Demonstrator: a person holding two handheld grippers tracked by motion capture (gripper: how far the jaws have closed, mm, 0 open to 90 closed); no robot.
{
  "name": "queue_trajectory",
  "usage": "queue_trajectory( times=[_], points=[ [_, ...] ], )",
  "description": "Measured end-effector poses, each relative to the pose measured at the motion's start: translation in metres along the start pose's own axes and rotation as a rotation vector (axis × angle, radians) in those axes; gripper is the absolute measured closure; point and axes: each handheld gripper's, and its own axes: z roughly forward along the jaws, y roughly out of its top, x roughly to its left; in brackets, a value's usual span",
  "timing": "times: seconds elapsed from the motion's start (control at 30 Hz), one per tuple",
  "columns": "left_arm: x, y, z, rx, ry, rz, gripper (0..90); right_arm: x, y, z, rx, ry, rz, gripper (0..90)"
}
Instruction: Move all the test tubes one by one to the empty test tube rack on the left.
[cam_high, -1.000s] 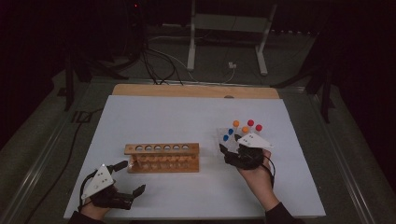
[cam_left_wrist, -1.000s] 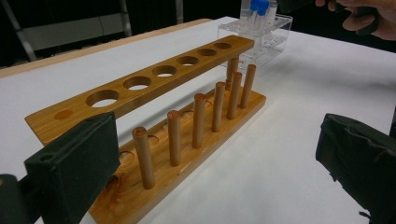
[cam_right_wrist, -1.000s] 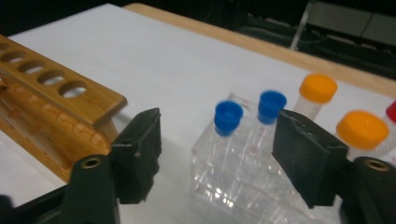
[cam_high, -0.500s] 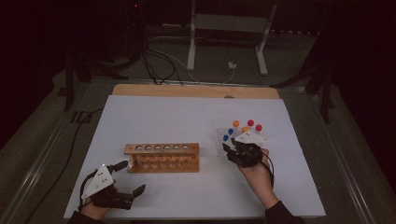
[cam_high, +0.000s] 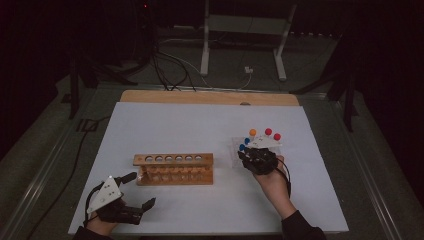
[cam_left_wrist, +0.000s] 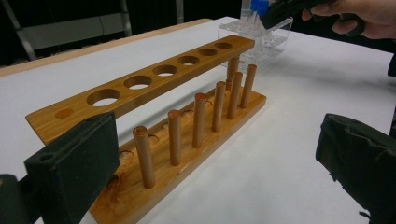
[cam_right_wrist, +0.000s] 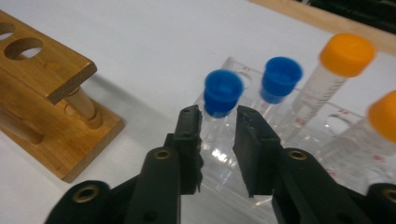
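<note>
Nothing you can read outright. Your right gripper view shows red graduation marks and tiny figures down the side of the orange-capped tube (cam_right_wrist: 322, 79), too blurred to make out. Small red characters sit on the top edge of the clear rack (cam_right_wrist: 243, 70) by its holes, also unreadable. The wooden rack (cam_left_wrist: 154, 107) carries no lettering you can see.

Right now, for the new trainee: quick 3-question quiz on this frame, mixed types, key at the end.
1. True or false: a tube already stands in the wooden rack.
2. Which cap sits nearest the right gripper? A) blue B) orange C) red
3. Fill in: the left gripper has its jaws ___.

Key: 1 false, its holes are empty. 2 A, the blue-capped tube in the clear rack. 3 open.
</note>
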Motion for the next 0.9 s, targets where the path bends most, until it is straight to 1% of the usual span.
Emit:
queue_trajectory(
  times=[0.03, 0.23, 0.4, 0.5, 0.63, 0.73, 0.9],
  points=[
    [0.0000, 0.0000, -0.0001, 0.000, 0.001, 0.001, 0.5, -0.0001, 0.0001, 0.0012, 0.005, -0.001, -0.006, 73.0],
    [-0.0002, 0.0000, -0.0005, -0.004, 0.006, 0.000, 0.5, 0.0013, 0.0013, 0.0063, 0.026, -0.004, -0.007, 75.2],
    [-0.0001, -0.0001, -0.0002, 0.000, 0.003, 0.002, 0.5, 0.0032, 0.0029, 0.0083, 0.027, 0.001, -0.012, 76.4],
    [-0.0003, -0.0001, -0.0002, 0.000, 0.002, 0.002, 0.5, 0.0048, 0.0037, 0.0088, 0.029, -0.005, -0.020, 76.9],
    [0.0000, -0.0001, -0.0003, -0.001, 0.002, 0.001, 0.5, 0.0037, 0.0031, 0.0089, 0.023, -0.002, -0.014, 77.1],
    [-0.0002, -0.0001, -0.0001, 0.001, 0.002, 0.002, 0.5, 0.0045, 0.0034, 0.0079, 0.019, -0.007, -0.022, 77.1],
    [-0.0001, -0.0001, -0.0002, 0.001, 0.002, 0.002, 0.5, 0.0038, 0.0058, 0.0025, -0.003, -0.007, -0.019, 77.2]
  ],
)
